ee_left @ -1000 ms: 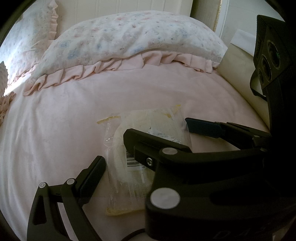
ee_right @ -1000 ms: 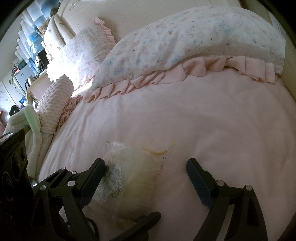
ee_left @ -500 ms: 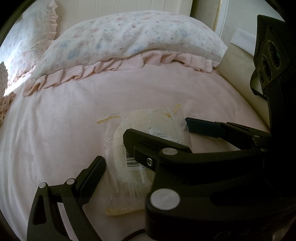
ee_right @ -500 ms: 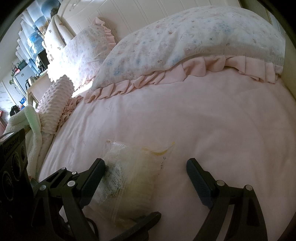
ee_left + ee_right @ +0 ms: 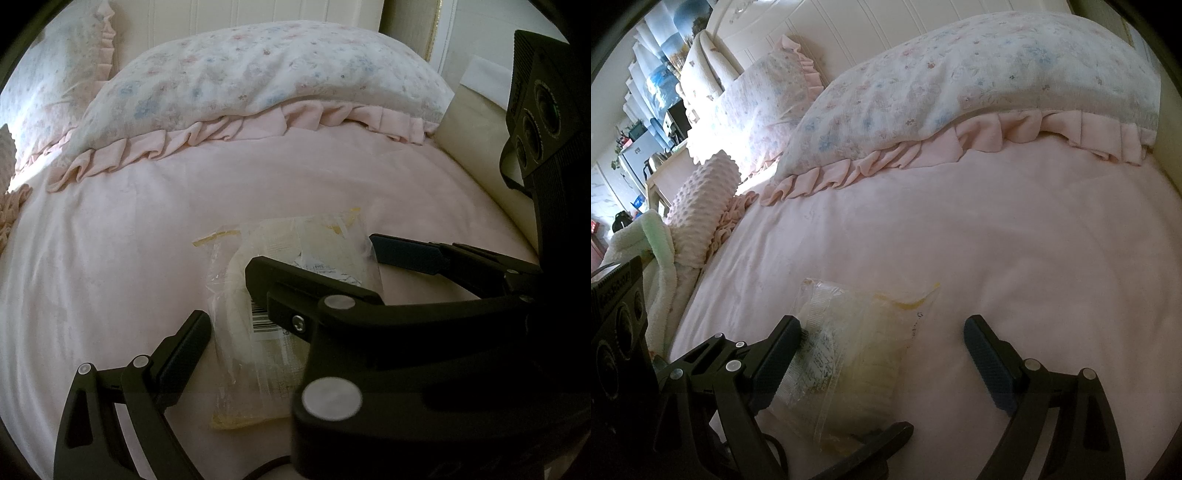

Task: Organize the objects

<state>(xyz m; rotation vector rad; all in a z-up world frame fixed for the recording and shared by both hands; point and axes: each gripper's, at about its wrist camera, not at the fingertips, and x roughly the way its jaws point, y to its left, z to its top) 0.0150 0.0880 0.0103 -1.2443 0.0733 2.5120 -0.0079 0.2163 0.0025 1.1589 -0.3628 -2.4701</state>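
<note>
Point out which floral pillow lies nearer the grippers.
The big floral pillow with the pink ruffle lying across the bedspread. The smaller floral pillow stands further back, leaning on the headboard.

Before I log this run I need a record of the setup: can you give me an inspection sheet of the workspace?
Surface: pink bedspread, smooth.
Job's things: one clear plastic packet with a barcode label, lying flat on the bedspread.
Clutter: floral pillow and a second pillow at the headboard; bumpy pink cushion and a white-green blanket at the bed's edge.
Grippers: left hand-held gripper open, right hand-held gripper open, both low over the packet, neither clamping it.
Cables: a dark loop at the bottom edge, left view.
Surroundings: white headboard; shelves and a kettle beyond the bed.
</note>
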